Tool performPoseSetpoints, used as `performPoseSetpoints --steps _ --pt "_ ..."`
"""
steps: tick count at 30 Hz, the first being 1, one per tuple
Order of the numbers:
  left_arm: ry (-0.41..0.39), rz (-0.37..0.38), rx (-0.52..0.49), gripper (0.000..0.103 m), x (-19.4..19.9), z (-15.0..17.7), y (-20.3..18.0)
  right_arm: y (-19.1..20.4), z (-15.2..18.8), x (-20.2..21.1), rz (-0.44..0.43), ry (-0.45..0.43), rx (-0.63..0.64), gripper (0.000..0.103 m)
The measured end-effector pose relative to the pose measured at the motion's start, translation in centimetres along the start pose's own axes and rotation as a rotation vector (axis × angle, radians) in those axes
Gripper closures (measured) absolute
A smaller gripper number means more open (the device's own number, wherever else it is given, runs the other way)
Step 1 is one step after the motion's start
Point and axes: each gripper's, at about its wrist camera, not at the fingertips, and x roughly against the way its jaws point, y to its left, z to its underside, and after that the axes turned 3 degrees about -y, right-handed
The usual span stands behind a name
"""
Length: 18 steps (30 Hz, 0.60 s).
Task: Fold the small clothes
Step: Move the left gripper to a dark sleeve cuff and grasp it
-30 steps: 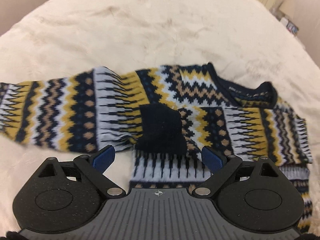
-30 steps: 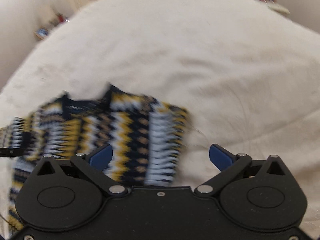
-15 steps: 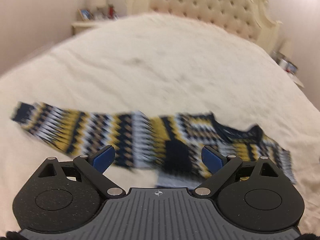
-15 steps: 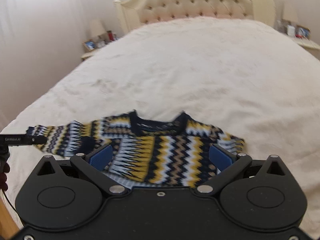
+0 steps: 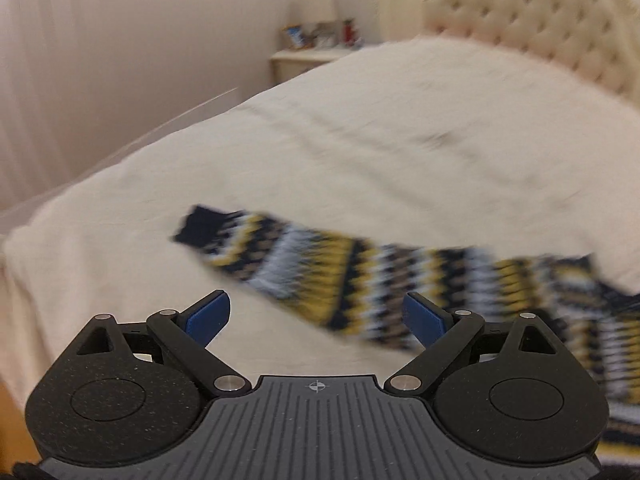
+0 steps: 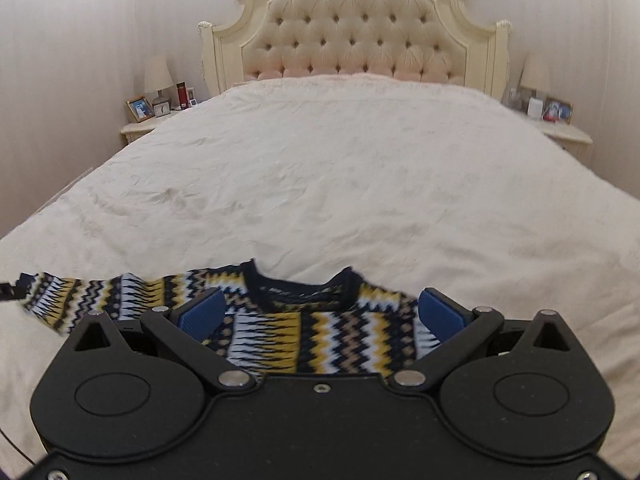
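A small knitted sweater (image 6: pixel 320 328) in navy, yellow, white and tan zigzags lies flat on the cream bedspread (image 6: pixel 340 184), neck toward the headboard. Its left sleeve (image 5: pixel 304 272) stretches out sideways, navy cuff at the far end; the left wrist view is blurred. My left gripper (image 5: pixel 316 316) is open and empty, above the bed just short of that sleeve. My right gripper (image 6: pixel 320 316) is open and empty, held over the sweater's body below the collar. The sweater's lower part is hidden behind the right gripper.
A tufted cream headboard (image 6: pixel 352 36) stands at the far end of the bed. A nightstand with a lamp and photo frames (image 6: pixel 156 100) is at the left, another nightstand (image 6: pixel 556 120) at the right. The bed's left edge (image 5: pixel 24 240) drops off near the sleeve cuff.
Both grippers have pulled back and tilted up from the sweater. The left one has swung left toward the outstretched sleeve. The right one now faces the headboard, centred on the sweater. Both stayed open.
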Motion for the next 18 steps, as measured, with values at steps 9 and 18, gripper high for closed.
performPoseSetpoints --steps 9,18 --pt "0.111 0.113 0.137 0.017 -5.5 0.1 6.6 4.7 0.2 -0.7 -0.040 0.060 0.008 0.001" --pt "0.169 0.254 0.329 0.018 -12.1 -1.1 12.2 7.3 -0.6 -2.6 -0.066 0.124 -0.047 0.001"
